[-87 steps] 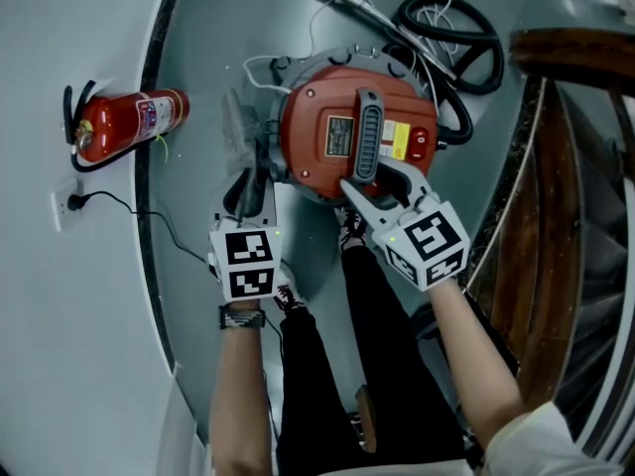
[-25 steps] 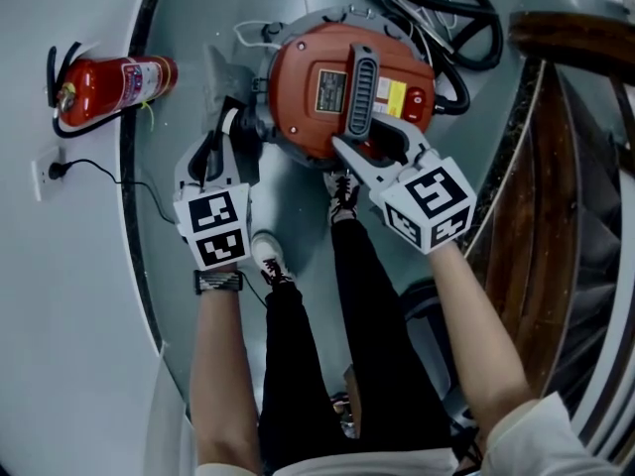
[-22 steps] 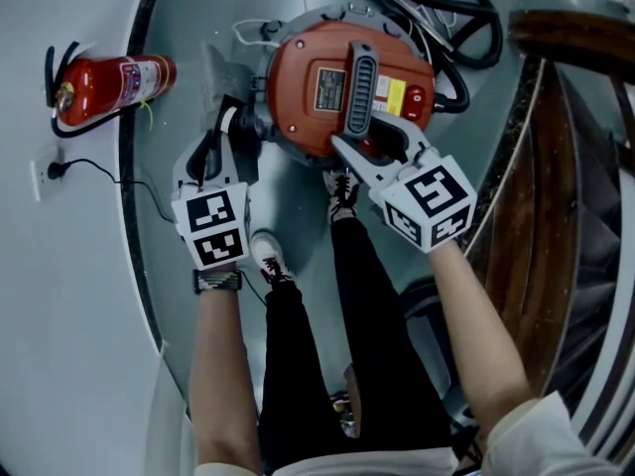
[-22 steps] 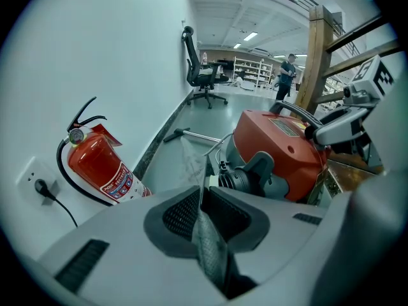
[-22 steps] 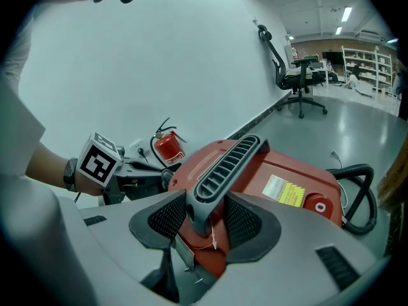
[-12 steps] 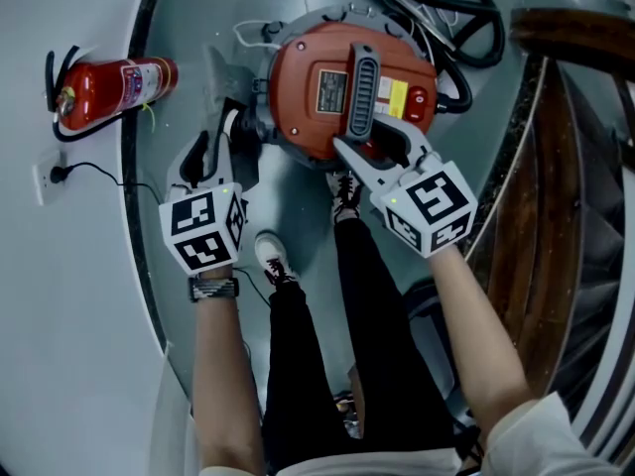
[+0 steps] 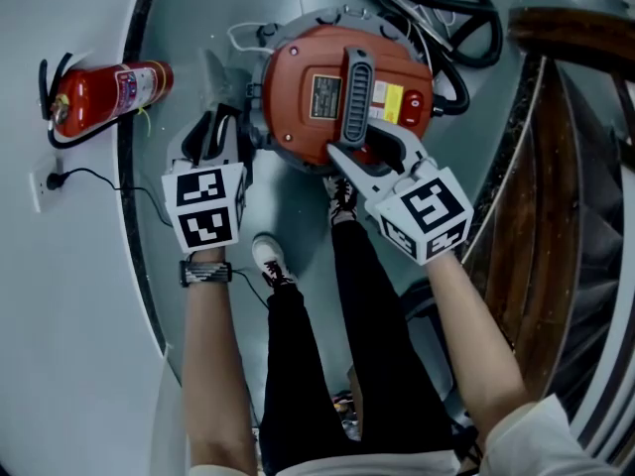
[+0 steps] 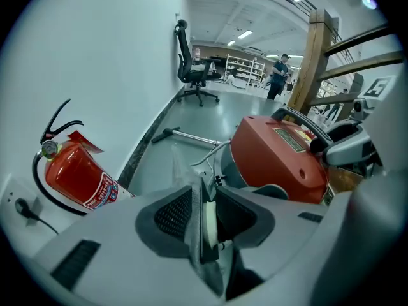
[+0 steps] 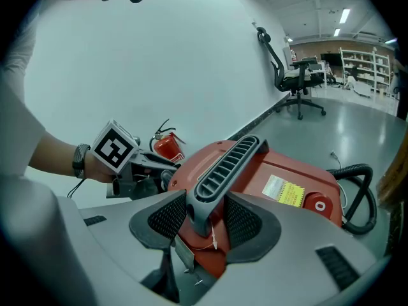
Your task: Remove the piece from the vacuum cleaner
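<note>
I am looking down on the person carrying my rig. They are wearing black trousers (image 7: 382, 365), one white shoe (image 7: 268, 258) and one dark shoe with white laces (image 7: 342, 198). A dark patterned wristband (image 7: 205, 273) is circling the left wrist, and a pale sleeve (image 7: 541, 444) is showing at the right shoulder. The left gripper (image 7: 213, 132) and right gripper (image 7: 369, 153) are both showing smooth, light grey shells. Each is bearing a white cube (image 7: 208, 209) printed with black square markers. Their pads (image 8: 173, 212) are showing dark, finely meshed faces. The left gripper's jaws have just been opening, with a thin pale piece (image 8: 208, 225) standing between them.
</note>
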### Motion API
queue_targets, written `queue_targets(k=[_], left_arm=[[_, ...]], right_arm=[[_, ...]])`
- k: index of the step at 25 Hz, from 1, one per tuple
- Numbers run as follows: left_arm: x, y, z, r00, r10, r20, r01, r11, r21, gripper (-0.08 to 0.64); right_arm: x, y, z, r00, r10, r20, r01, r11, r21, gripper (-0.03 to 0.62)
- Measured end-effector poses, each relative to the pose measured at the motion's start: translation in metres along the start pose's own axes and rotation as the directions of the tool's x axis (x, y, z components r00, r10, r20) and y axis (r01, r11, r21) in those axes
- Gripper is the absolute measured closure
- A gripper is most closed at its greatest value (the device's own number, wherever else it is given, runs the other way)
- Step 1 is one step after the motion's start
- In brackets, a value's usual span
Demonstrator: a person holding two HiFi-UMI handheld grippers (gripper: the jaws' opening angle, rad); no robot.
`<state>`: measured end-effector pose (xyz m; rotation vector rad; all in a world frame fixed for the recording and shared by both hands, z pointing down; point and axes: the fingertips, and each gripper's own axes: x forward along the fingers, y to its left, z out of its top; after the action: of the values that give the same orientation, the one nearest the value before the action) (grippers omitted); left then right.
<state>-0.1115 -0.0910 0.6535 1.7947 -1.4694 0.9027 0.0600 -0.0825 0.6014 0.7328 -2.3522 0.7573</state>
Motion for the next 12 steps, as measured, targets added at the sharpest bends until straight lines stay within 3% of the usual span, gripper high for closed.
queue_targets(k=[8,12], left_arm=[[0.0022,-0.0006,-0.0009,1.0,0.004,-0.001,-0.004,0.999,0.041,0.525],[0.0009,0.0,-0.0013,1.0,0.016,0.009,-0.016,0.999,0.044,0.529]], right_arm=[[-0.0004,-0.0002,0.0004,1.0,0.001,0.004,-0.001,1.0,-0.004,0.397],[-0.0003,0.0,-0.0002,1.0,0.005,0.002,-0.005,1.0,-0.004,0.397]])
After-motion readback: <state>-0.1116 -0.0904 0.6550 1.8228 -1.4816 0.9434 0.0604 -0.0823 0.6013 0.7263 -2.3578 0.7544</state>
